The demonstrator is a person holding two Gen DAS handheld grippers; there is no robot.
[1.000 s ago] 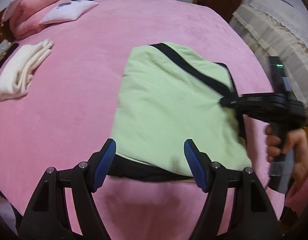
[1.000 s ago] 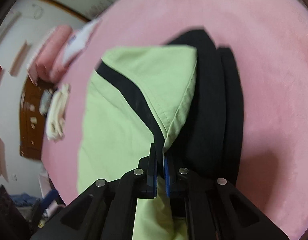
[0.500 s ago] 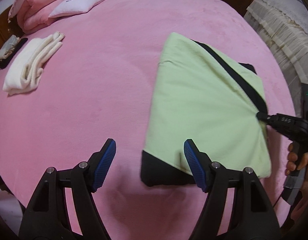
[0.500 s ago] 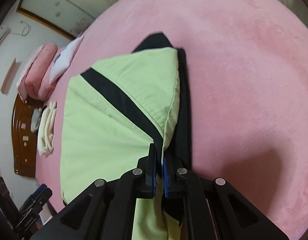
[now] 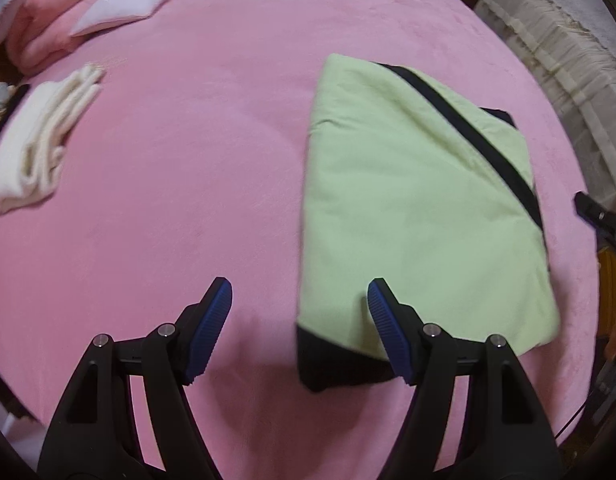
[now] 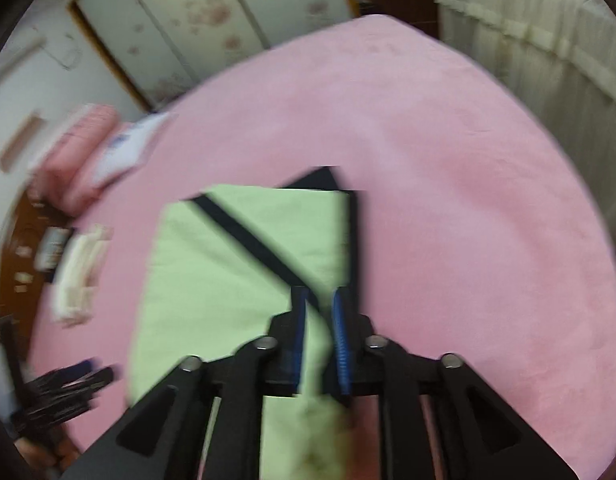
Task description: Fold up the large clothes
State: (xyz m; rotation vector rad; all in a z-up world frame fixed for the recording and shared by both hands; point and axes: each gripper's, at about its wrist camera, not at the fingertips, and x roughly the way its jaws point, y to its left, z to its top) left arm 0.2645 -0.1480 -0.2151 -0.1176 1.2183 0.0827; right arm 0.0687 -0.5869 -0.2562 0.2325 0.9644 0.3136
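My left gripper spread wide, empty, hovering over near corner of folded green garment, which lies flat on pink bed, right of centre

My right gripper parted slightly, nothing pinched, just above garment's right edge; looks like release so fold lies flat

Black underlayer peeks at near corner

Wide bare bed to left; white folded stack well apart

Soft, even indoor light with a warm pink cast; no glare. On the pink plush bed cover a faint shadow lies below the left hand-held gripper at 6 o'clock. The left view is fairly sharp centrally. The right view is motion-smeared, worst at 9 o'clock. Both fisheye frames bend and darken at the rims.
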